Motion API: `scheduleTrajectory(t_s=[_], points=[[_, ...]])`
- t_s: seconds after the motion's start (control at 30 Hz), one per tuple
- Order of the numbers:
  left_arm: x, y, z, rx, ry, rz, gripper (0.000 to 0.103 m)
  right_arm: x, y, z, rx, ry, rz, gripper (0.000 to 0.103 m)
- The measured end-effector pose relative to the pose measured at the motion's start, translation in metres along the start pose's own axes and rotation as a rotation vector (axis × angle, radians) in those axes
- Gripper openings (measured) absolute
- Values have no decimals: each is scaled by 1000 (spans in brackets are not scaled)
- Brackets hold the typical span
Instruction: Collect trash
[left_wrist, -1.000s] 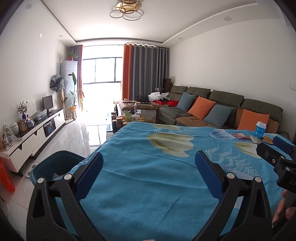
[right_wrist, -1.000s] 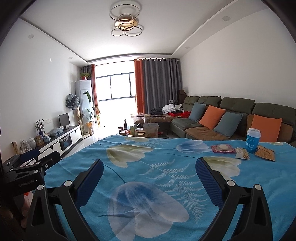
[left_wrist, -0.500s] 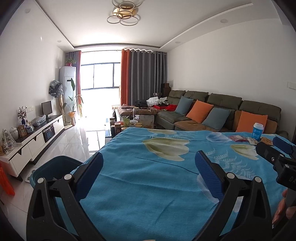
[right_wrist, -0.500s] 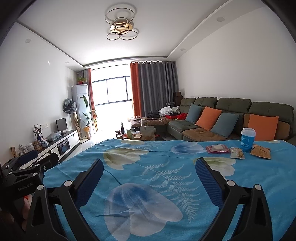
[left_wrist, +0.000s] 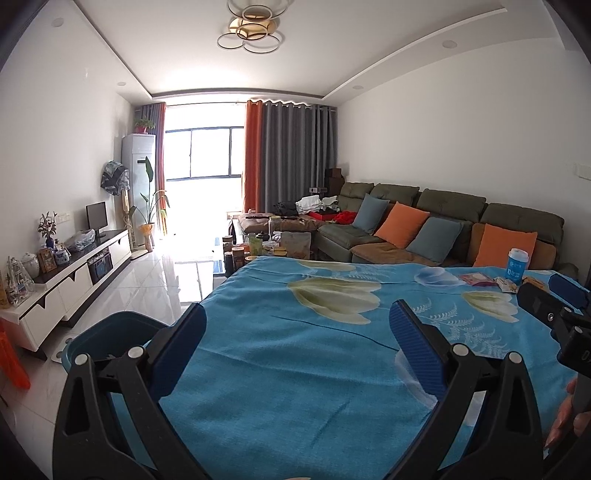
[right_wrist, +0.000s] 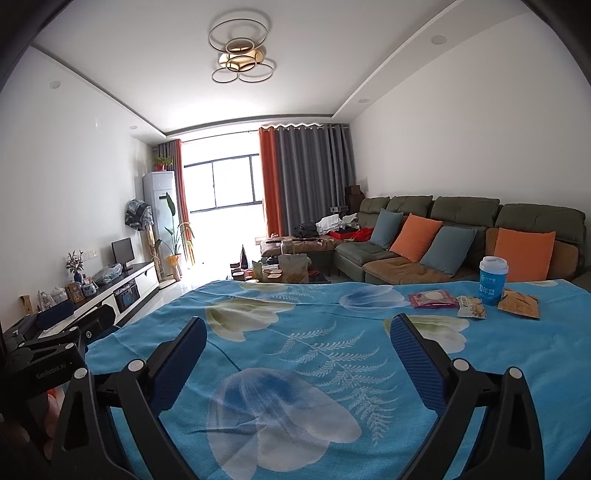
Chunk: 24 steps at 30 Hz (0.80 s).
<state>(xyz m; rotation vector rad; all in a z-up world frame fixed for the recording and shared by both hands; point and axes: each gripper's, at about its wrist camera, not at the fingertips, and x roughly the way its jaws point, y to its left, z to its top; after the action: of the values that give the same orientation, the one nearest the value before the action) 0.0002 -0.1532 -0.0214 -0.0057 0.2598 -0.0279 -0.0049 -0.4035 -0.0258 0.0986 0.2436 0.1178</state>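
Note:
The trash lies at the table's far right: a red wrapper (right_wrist: 432, 299), a small snack packet (right_wrist: 471, 307), an orange-brown packet (right_wrist: 519, 304) and a blue paper cup with a white lid (right_wrist: 493, 280). The cup (left_wrist: 516, 263) and wrappers (left_wrist: 476, 278) also show in the left wrist view. A teal bin (left_wrist: 107, 341) stands on the floor left of the table. My left gripper (left_wrist: 295, 332) is open and empty above the blue flowered cloth (left_wrist: 295, 387). My right gripper (right_wrist: 295, 350) is open and empty, well short of the trash.
A green sofa with orange and grey-blue cushions (right_wrist: 443, 236) runs along the right wall. A cluttered coffee table (right_wrist: 284, 269) stands beyond the table. A white TV cabinet (left_wrist: 66, 277) lines the left wall. Tiled floor (left_wrist: 159, 280) lies between.
Both cameras have tilted upward a little, so the table sits lower in view. Both grippers stay open and empty.

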Motion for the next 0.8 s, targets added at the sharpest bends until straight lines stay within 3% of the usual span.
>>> scheduleTrajectory(t_s=[0.8], points=[[-1, 2, 1, 0, -3, 4, 98, 0, -1, 3, 3, 0, -3, 96]])
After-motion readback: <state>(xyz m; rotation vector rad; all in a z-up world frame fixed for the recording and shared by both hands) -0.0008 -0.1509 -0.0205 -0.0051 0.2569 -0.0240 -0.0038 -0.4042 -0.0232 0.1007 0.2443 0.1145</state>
